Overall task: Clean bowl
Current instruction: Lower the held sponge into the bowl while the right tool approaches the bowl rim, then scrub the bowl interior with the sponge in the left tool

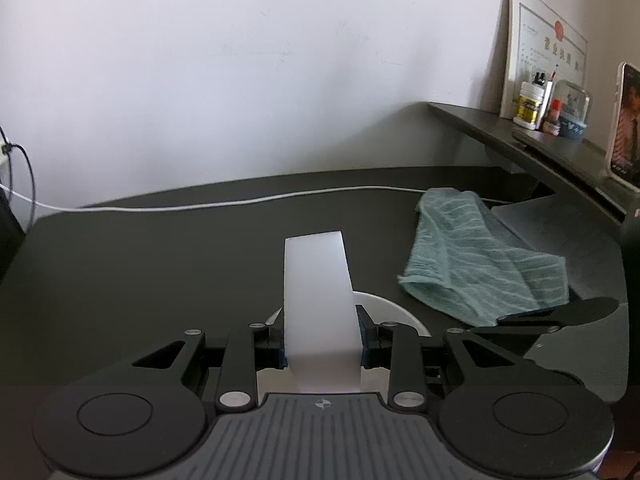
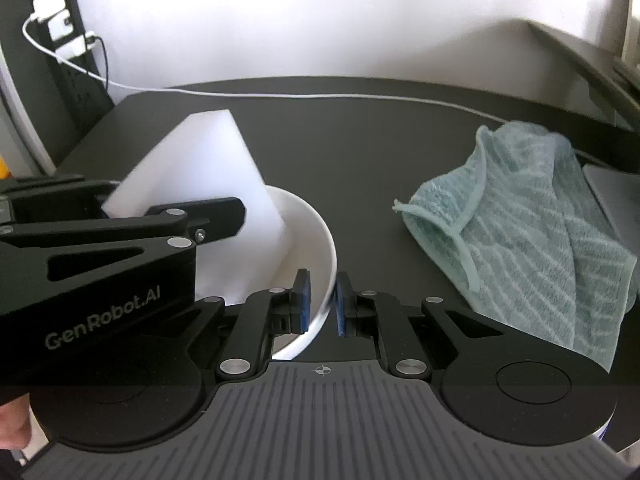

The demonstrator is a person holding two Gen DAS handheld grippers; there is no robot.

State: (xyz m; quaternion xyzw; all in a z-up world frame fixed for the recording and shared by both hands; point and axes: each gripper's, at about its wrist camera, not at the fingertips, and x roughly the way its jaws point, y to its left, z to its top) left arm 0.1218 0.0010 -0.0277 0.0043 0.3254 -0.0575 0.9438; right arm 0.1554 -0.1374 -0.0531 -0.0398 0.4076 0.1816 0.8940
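1 bowl (image 2: pixel 320 248), 1 sponge (image 1: pixel 318 300), 1 towel (image 2: pixel 520 240) at 3 o'clock | left gripper (image 1: pixel 322 340) clenched on sponge | right gripper (image 2: pixel 323 304) pinching bowl rim

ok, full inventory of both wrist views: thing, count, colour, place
sponge block: 1, white, clamped in left gripper, lower end in bowl
bowl: 1, white, desk centre, rim between right gripper's fingers
towel: 1, teal, crumpled, desk right of bowl
cable: 1, white, along back of desk
desk: 1, dark
shelf: 1, dark, right, holds small bottles, framed certificate
power strip: 1, black, far left, chargers plugged in
left gripper: black, shut on sponge
right gripper: black, blue pads, straddling bowl rim
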